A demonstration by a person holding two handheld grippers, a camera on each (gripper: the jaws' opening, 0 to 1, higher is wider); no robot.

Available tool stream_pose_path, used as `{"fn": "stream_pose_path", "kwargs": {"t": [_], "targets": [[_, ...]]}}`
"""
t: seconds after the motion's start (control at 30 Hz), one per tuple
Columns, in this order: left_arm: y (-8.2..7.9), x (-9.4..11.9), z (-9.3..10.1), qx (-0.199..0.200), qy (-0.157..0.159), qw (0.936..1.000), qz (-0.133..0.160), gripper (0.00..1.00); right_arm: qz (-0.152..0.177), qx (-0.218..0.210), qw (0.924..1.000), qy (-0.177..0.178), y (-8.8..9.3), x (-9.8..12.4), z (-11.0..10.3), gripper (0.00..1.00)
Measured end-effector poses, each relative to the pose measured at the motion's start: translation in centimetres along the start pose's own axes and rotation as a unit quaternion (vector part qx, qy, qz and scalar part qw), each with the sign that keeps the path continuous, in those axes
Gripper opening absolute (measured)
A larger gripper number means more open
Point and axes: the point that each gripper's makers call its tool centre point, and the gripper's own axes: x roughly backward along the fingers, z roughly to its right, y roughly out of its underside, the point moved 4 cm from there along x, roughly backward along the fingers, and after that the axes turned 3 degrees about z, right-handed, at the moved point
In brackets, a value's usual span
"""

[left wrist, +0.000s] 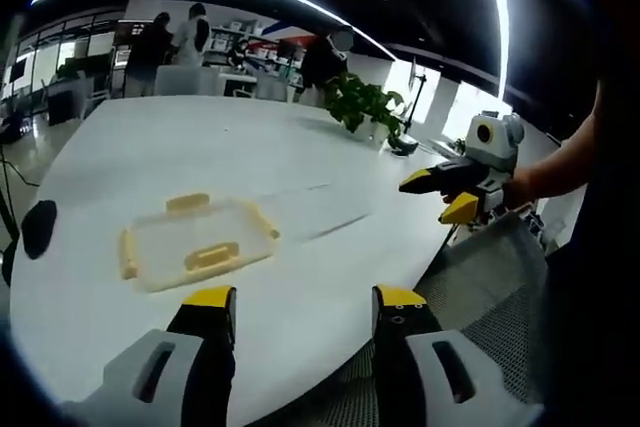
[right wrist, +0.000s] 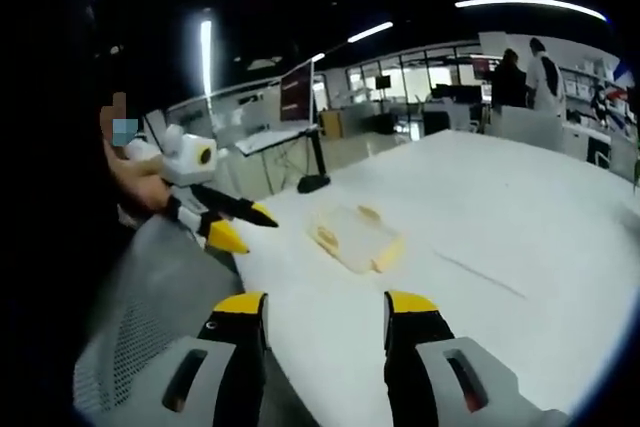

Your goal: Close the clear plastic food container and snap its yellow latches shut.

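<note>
The food container lies on the table, a potted plant far behind it.

Clear plastic food container: shallow, rectangular, yellow latches on its sides, lying flat on white table

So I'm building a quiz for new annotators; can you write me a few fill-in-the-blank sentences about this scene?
1. The clear container rests on a ____ table.
2. Its latches are coloured ____.
3. The fingers of the left gripper stand ____, with nothing between them.
4. A potted ____ stands on the table's far side.

Missing words: white; yellow; open; plant
</note>
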Motion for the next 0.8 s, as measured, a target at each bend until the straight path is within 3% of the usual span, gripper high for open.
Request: {"fn": "stream_pose_path", "kwargs": {"t": [0.3, 0.8], "targets": [[-0.2, 0.2, -1.1, -0.015, 0.005, 0.9999, -0.004, 0.54, 0.006, 0.015, 0.9997, -0.017, -1.6, -2.2, -0.6, 0.45], [-0.1, 0.4, -2.8, -0.013, 0.008, 0.9998, -0.015, 0.54, -0.009, 0.032, 0.999, -0.032, -2.6, -5.2, -0.8, 0.43]]}}
